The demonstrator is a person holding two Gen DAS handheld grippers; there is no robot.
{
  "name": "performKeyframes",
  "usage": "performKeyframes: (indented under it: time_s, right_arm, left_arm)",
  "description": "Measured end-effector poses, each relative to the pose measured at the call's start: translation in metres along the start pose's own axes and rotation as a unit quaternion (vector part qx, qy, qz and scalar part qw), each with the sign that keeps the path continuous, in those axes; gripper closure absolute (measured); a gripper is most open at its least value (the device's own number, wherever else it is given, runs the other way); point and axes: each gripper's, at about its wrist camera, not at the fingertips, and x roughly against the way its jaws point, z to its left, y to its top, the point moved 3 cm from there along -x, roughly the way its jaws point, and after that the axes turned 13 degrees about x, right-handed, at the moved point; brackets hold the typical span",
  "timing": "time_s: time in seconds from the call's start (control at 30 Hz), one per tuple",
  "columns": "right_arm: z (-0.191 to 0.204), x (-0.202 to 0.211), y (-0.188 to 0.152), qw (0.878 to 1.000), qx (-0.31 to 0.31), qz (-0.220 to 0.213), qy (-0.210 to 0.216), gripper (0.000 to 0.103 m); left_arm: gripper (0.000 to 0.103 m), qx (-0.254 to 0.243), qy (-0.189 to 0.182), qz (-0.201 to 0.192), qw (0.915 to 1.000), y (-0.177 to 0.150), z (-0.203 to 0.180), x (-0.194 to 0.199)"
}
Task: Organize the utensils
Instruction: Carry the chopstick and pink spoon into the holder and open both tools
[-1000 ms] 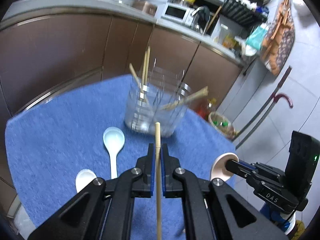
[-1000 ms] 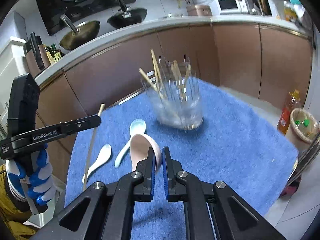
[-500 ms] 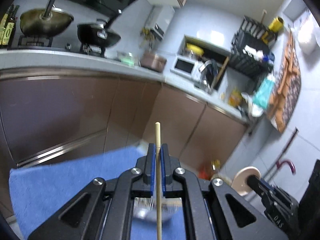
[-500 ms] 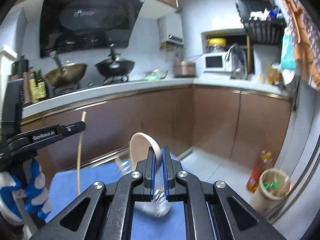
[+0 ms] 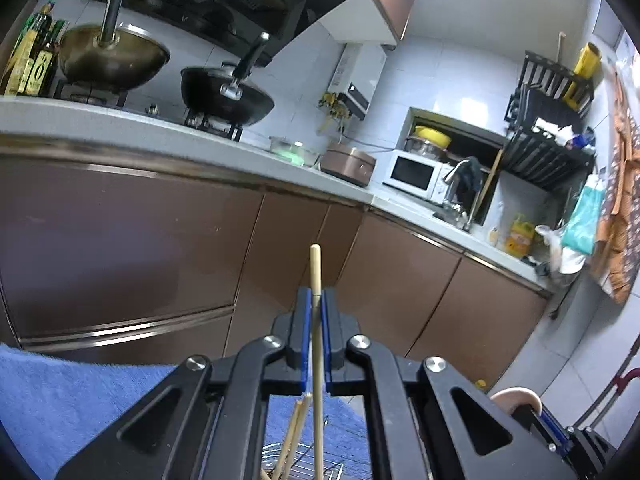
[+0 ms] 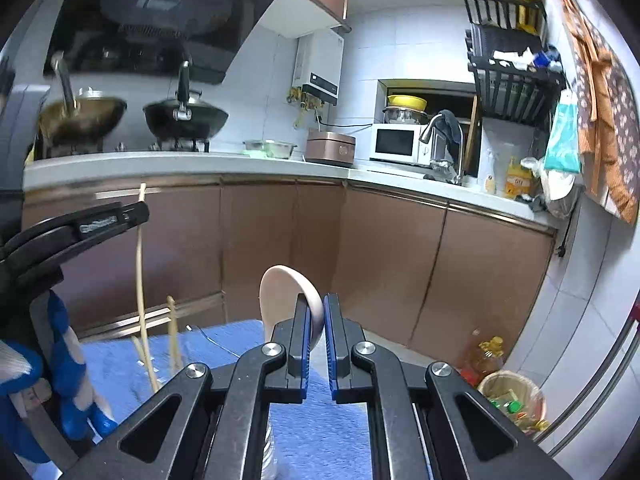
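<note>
My left gripper is shut on a wooden chopstick that stands nearly upright, its tip above the pads. Directly under it is the wire utensil holder, with other chopsticks leaning in it. My right gripper is shut on the bowl of a pink spoon, held above the blue cloth. In the right wrist view the left gripper is at the left with its chopstick hanging down. The pink spoon also shows at the lower right of the left wrist view.
A hand in a blue and white glove holds the left gripper. Brown cabinets and a counter with woks and a microwave stand behind the table. An oil bottle and a bin are on the floor at the right.
Both grippers rose and tipped upward, each keeping its grip. The view swung from the tabletop to the cabinets and counter. The holder slid from mid-frame to beneath the fingers; the white spoons left view.
</note>
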Motion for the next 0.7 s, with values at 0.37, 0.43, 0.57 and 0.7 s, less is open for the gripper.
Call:
performKeyframes:
  time_s: [0.37, 0.43, 0.57, 0.7]
  right_arm:
    - [0.024, -0.022, -0.039, 0.998, -0.003, 0.032, 0.048, 0.083]
    - [0.023, -0.019, -0.039, 0.998, -0.006, 0.034, 0.056, 0.074]
    - [0.018, -0.007, -0.035, 0.998, -0.014, 0.03, 0.057, 0.068]
    - [0.006, 0.017, -0.033, 0.998, -0.032, 0.024, 0.057, 0.066]
  left_arm:
    - [0.092, -0.028, -0.029, 0.028, 0.9988, -0.049, 0.025, -0.008]
    - [0.083, -0.036, -0.033, 0.033, 0.9983, -0.05, 0.027, -0.002]
    - [0.075, -0.043, -0.035, 0.042, 0.9976, -0.05, 0.028, 0.012]
    - [0.073, -0.062, -0.026, 0.046, 0.9967, -0.046, 0.031, 0.035]
